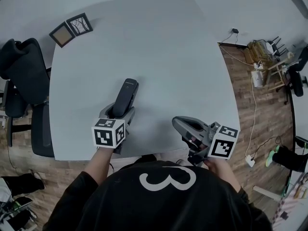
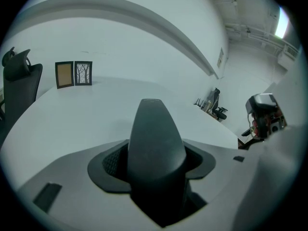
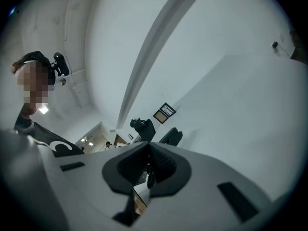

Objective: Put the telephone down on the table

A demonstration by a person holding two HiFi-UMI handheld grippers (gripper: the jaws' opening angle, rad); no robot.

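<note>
A: Where is the telephone?
B: The dark telephone (image 1: 126,96) is in the lower left part of the head view, over the pale grey bench (image 1: 159,57) and near its front edge. Its long body points toward the top of the frame. I cannot tell if it touches the bench.
A: What holds it?
B: The left gripper (image 1: 121,110) pinches it, with one pad on each side of it.
A: And the right gripper?
B: The right gripper (image 1: 179,124) is at the lower right, by the bench edge, apart from the telephone. Its jaws are pressed together with nothing between them.
A: Anything else?
B: Two small picture frames (image 1: 71,29) stand side by side at the upper left corner of the bench, and a black chair (image 1: 24,76) is at the left edge of the frame
</note>
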